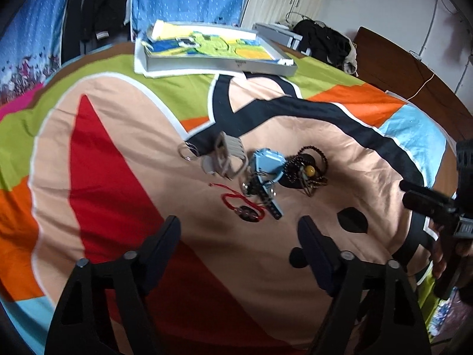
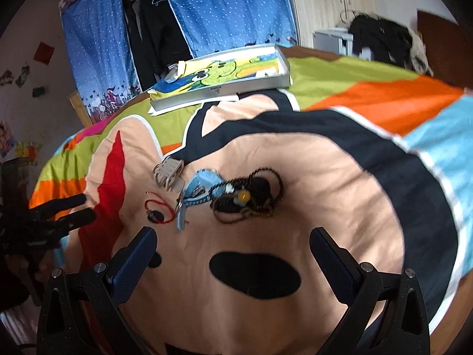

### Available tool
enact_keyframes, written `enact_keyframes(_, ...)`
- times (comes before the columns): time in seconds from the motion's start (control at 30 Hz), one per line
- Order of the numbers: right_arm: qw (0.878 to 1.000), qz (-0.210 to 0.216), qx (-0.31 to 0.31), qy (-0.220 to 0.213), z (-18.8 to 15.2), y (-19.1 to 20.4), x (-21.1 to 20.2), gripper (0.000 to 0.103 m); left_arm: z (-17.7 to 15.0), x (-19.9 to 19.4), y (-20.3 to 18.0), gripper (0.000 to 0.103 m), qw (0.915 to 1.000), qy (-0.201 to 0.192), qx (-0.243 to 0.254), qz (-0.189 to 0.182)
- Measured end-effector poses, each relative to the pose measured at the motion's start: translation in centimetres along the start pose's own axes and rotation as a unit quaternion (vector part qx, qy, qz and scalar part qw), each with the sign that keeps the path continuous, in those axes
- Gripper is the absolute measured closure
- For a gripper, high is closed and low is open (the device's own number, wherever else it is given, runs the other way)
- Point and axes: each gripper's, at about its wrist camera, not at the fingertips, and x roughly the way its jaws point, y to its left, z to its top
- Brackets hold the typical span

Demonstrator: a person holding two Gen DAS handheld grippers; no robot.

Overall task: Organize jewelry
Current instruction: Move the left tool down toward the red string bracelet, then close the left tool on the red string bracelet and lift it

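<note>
- Broadly, a bed [image 2: 340, 207] fills both views, covered by a bright cartoon-print quilt in peach, red, green, orange, black and pale blue.
- At the far edge of the bed lies a flat grey box [image 1: 218, 65] with a green and yellow cartoon picture inside it.
- The left tool [image 1: 239, 236] hangs over the quilt, pointing down at a slant; its two dark fingers stand fairly wide apart with nothing between them.
- The right tool [image 2: 233, 248] is likewise tilted downward over the quilt, its blue-padded fingers spread wide and holding nothing.
- Each tool shows at the edge of the other's view, with part of a hand gripping its handle.
- The jewelry sits in a loose cluster near the middle of the bed, just beyond both tools' fingertips.
- A dark beaded necklace [image 2: 260, 195] with a yellow bead lies in a tangled heap at the right of the cluster.
- A pale blue pouch [image 1: 267, 164] lies beside it, touching the tangle, with a blue strap trailing toward the tools.
- A beige hair claw [image 1: 226, 158] lies to the left of the pouch.
- A red cord bracelet [image 1: 245, 207] with a dark charm lies nearest the left tool.
- Silver rings [image 1: 187, 151] rest at the far left of the cluster.
</note>
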Motion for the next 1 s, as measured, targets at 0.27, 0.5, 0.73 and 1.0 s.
enact_keyframes(0.27, 0.997, 0.068, 0.015, 0.014, 0.1, -0.6, 2.9, 0.001, 0.7, 3.5, 0.4, 0.052, 0.9977, 0.047, -0.044, -0.021)
enact_keyframes(0.5, 0.994, 0.101, -0.009, 0.041, 0.6, -0.1, 7.3, 0.019, 1.9, 6.4, 2.0, 0.068, 0.991, 0.083, -0.1, -0.031)
enact_keyframes(0.73, 0.991, 0.109, -0.013, 0.075, 1.0, -0.3, 11.9, 0.044, 2.1, 8.2, 3.6, 0.08, 0.9827, 0.11, -0.148, -0.016)
enact_keyframes(1.0, 0.992, 0.085, -0.025, 0.094, 1.5, 0.1, 14.7, 0.079, 2.3, 8.3, 4.0, 0.092, 0.9809, 0.106, -0.163, -0.006)
